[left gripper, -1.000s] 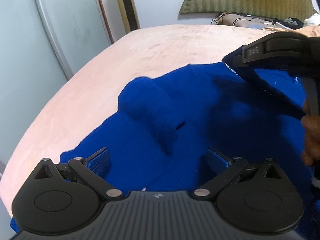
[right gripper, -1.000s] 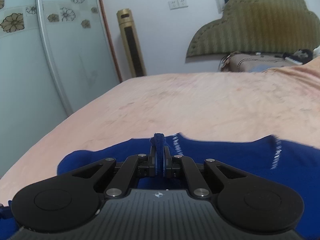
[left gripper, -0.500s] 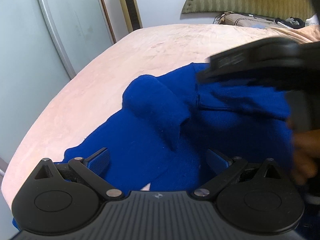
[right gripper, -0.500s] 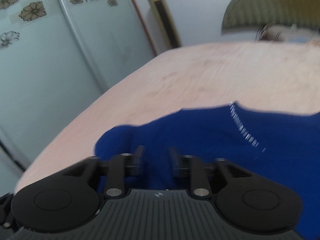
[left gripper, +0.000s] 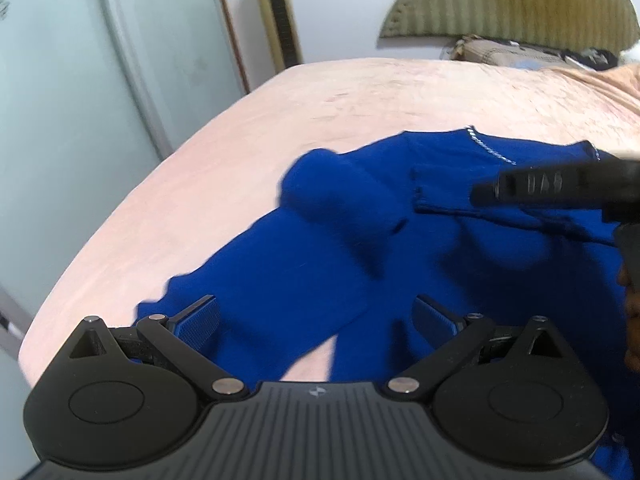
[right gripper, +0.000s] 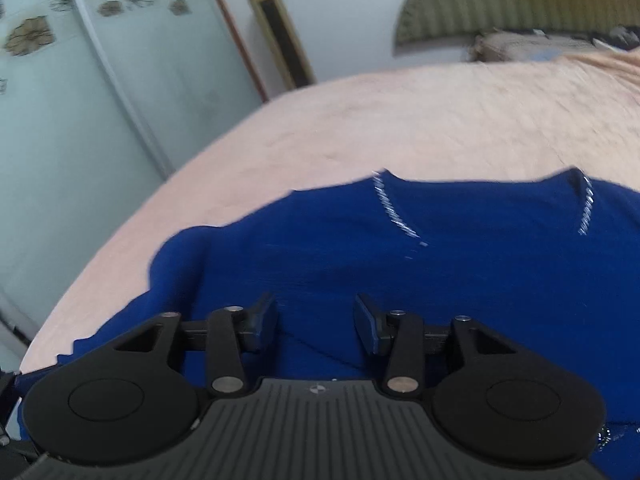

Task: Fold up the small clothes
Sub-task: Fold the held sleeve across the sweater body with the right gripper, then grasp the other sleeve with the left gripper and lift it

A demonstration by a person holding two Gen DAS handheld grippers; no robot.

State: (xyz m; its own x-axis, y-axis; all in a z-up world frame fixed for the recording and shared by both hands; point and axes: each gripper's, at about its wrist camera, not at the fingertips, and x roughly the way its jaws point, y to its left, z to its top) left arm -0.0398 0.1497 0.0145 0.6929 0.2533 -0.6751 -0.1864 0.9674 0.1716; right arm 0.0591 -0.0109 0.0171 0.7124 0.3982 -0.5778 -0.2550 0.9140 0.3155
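Observation:
A blue knit garment point(left gripper: 320, 264) with a sparkly V-neckline point(right gripper: 394, 216) lies spread on the pink bed point(left gripper: 360, 96). One sleeve is folded in over the body, its cuff point(left gripper: 424, 196) lying near the middle. My left gripper point(left gripper: 316, 320) is open and empty just above the garment's near edge. My right gripper point(right gripper: 316, 322) is open and empty above the garment's body; it also shows from the side at the right of the left wrist view point(left gripper: 560, 188), over the folded sleeve.
The bed's left edge point(left gripper: 100, 240) drops toward pale sliding wardrobe doors point(left gripper: 80, 100). A gold tower fan point(left gripper: 278, 20) stands at the far corner. A green headboard point(left gripper: 512, 4) and a pillow with clutter point(left gripper: 512, 54) lie at the far right.
My right gripper opened and let go of the garment fold it held, leaving the sleeve folded over the body, then drew back to the right. My left gripper stayed open.

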